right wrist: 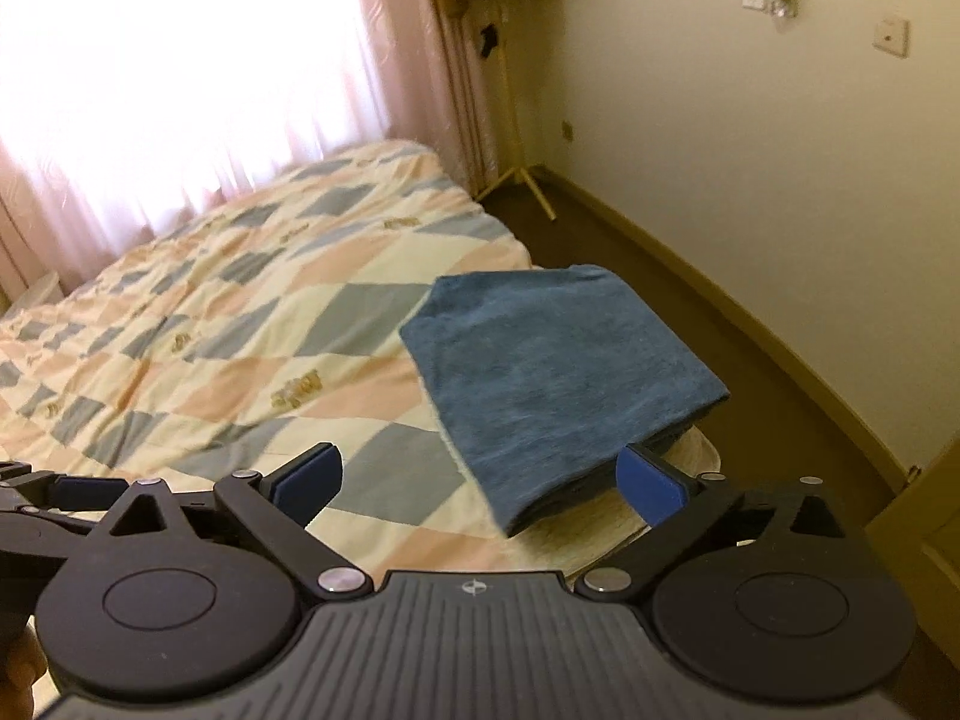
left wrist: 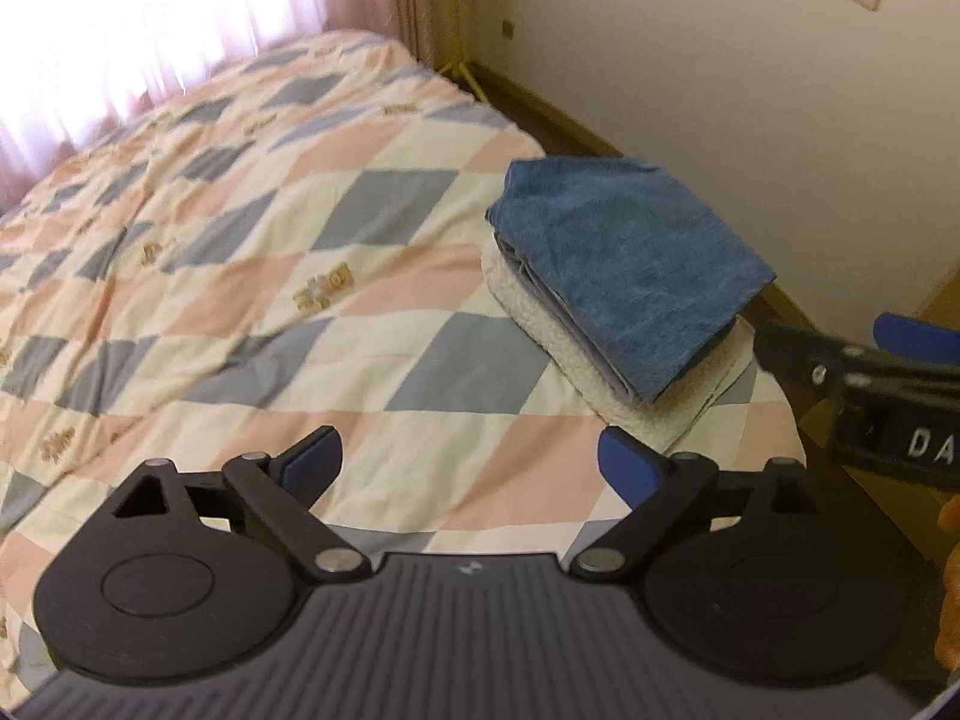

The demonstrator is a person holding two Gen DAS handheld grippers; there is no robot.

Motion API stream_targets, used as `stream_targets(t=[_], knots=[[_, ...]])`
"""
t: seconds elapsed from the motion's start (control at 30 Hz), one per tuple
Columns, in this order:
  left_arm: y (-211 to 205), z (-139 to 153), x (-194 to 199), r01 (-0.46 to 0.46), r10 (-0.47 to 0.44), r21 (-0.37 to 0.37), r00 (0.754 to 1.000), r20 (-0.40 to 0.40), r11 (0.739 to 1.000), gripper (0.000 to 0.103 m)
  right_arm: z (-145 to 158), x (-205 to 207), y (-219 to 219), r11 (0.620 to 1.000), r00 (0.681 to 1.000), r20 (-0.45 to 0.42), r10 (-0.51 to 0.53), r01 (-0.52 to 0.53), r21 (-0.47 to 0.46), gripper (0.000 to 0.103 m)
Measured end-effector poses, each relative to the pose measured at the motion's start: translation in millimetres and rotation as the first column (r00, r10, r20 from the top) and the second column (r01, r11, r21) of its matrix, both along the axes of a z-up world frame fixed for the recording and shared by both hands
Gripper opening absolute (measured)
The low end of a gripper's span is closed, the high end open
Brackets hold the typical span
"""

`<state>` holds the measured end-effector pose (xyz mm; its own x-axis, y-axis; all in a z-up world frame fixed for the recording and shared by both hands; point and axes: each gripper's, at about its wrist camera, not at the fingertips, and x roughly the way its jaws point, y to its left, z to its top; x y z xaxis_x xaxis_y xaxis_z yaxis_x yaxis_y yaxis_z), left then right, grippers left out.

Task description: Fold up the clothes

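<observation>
Open jaws, folded blue cloth (right wrist: 558, 384) on fleece (left wrist: 648, 402), quilt (left wrist: 240, 228)

A folded cloth (left wrist: 630, 264) tops the stack of folded clothes (left wrist: 606, 354) at the bed's (left wrist: 240, 252) right edge, wall (left wrist: 750, 90) beyond, curtains (left wrist: 150, 18) behind the bed.

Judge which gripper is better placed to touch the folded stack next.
Right. The right gripper is open right at the blue cloth; the left gripper, also open, hangs over bare quilt.
</observation>
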<state>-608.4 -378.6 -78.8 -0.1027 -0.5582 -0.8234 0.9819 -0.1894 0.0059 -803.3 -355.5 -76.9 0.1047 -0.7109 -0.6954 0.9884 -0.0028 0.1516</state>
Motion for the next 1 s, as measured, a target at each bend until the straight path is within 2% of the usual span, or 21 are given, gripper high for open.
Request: stream_targets(t=[0.13,0.2,0.4,0.53,0.73,1.0], knots=[[21.0,14.9,7.3,0.037,-0.037,-0.029,0.999,0.0,0.999,0.095,13.8,14.7,27.6,0.999,0.998,-0.018,-0.054,0.055,0.002,0.101],[30.1,19.7,8.1,0.047,-0.046,-0.042,0.999,0.003,0.998,0.102,18.0,17.5,36.0,0.996,0.995,-0.03,-0.09,0.091,0.016,0.102],[51.0,35.4,3.1,0.027,-0.027,-0.046,1.0,0.002,0.999,0.102,32.7,14.1,63.6,0.984,0.984,-0.039,-0.176,0.177,0.013,0.103],[61.5,44.8,-6.4,0.03,-0.029,-0.04,0.999,0.038,0.999,0.102,44.0,2.4,76.0,0.975,0.975,-0.032,-0.22,0.221,0.017,0.103],[72.1,58.3,-17.1,-0.027,0.026,-0.029,1.0,-0.013,0.999,0.102,61.6,-18.0,87.2,0.976,0.977,0.007,-0.213,0.212,0.052,0.103],[98.4,51.7,-54.7,-0.022,0.022,-0.008,0.999,0.035,1.0,0.102,59.5,-43.7,111.4,0.98,0.983,0.022,-0.183,0.18,0.085,0.103]])
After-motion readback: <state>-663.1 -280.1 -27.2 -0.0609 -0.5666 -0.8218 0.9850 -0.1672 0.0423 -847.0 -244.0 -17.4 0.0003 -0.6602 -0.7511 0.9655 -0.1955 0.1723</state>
